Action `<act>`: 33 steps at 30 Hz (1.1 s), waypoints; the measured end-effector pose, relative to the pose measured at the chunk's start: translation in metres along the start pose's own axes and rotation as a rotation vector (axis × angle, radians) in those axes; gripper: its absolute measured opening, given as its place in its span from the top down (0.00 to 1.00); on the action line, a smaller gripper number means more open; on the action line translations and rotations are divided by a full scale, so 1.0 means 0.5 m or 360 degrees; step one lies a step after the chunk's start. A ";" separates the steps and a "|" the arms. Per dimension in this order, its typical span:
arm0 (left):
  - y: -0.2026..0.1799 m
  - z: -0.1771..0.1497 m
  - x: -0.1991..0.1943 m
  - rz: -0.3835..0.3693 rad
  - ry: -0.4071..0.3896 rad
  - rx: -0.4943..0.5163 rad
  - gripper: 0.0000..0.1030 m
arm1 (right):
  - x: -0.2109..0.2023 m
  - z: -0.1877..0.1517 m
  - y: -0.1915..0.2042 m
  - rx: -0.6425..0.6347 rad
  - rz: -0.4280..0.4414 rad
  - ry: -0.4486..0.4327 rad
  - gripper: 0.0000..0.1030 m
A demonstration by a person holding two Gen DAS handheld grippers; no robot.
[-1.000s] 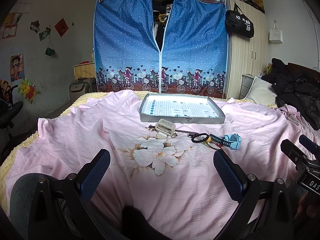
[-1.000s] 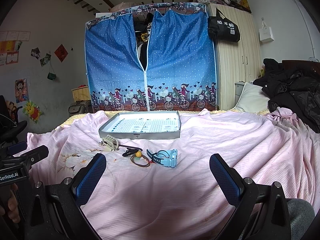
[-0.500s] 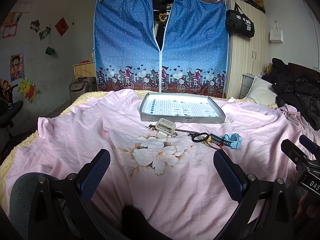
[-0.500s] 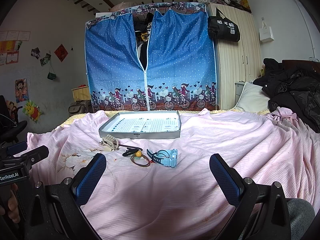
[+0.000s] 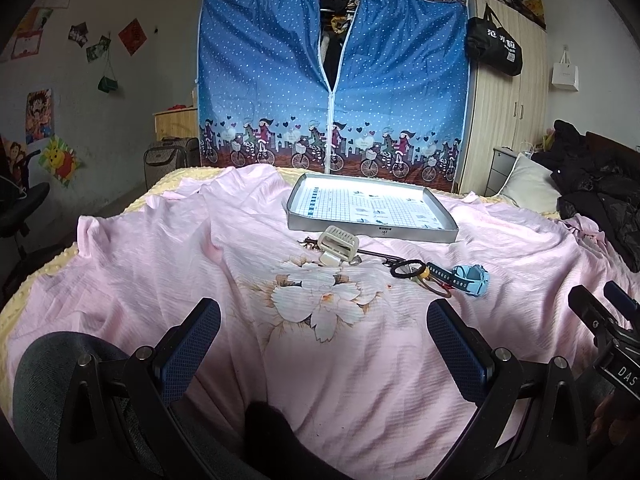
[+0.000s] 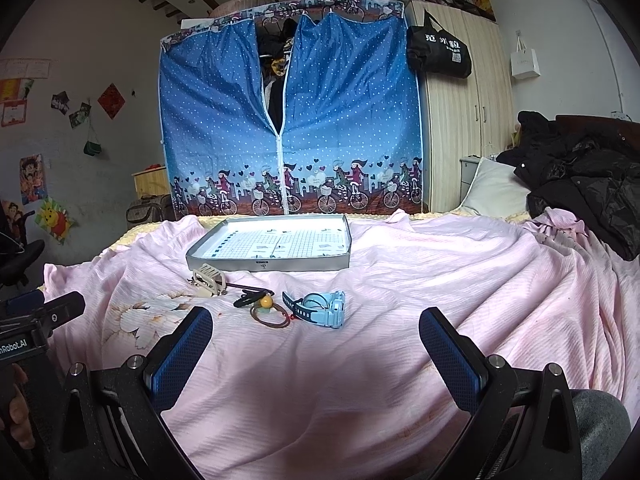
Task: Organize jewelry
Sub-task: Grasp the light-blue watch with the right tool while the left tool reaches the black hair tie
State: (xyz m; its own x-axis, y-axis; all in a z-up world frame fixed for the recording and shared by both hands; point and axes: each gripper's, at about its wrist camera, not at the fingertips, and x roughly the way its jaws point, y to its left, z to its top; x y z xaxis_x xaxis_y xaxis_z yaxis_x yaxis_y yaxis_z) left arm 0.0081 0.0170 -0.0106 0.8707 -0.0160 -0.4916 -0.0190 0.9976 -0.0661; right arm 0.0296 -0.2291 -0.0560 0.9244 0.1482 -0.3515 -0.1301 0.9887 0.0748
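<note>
A grey tray (image 5: 372, 233) (image 6: 264, 265) with a white grid liner lies on the pink bedsheet. In front of it sit a cream hair claw clip (image 5: 338, 243) (image 6: 209, 279), a black hair tie (image 5: 407, 268), a brown hair tie with a yellow bead (image 6: 267, 310), a dark clip (image 6: 248, 298) and a light blue watch (image 5: 470, 279) (image 6: 322, 306). My left gripper (image 5: 323, 322) hovers open over the flower print, short of the items. My right gripper (image 6: 316, 330) is open too, just in front of the watch. Nothing is held.
A blue zip wardrobe (image 5: 332, 92) stands behind the bed. Black coats (image 6: 588, 184) and a pillow (image 6: 496, 190) are piled at the right. The other gripper's body shows at each view's edge (image 5: 612, 344) (image 6: 28, 328). Bare pink sheet (image 6: 460, 280) lies to the right of the items.
</note>
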 end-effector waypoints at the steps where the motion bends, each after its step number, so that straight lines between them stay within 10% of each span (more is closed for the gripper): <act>1: 0.000 0.001 0.002 0.0000 0.0010 -0.0006 0.02 | 0.001 -0.004 0.002 -0.0004 -0.0011 0.0014 0.00; 28: -0.060 0.122 0.351 -0.0375 0.0792 0.0311 0.02 | 0.337 0.107 -0.131 0.0051 0.0068 0.0831 0.00; 33: -0.087 0.126 0.423 -0.0477 0.0898 0.0251 0.06 | 0.411 0.088 -0.163 0.0188 0.0119 0.0981 0.27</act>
State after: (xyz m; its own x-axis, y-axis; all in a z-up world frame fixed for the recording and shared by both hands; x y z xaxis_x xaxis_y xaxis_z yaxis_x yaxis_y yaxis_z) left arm 0.2242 -0.0255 -0.0569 0.4350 -0.2848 -0.8542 0.2943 0.9415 -0.1640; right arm 0.2460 -0.2804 -0.0935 0.5332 0.2379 -0.8118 -0.1133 0.9711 0.2101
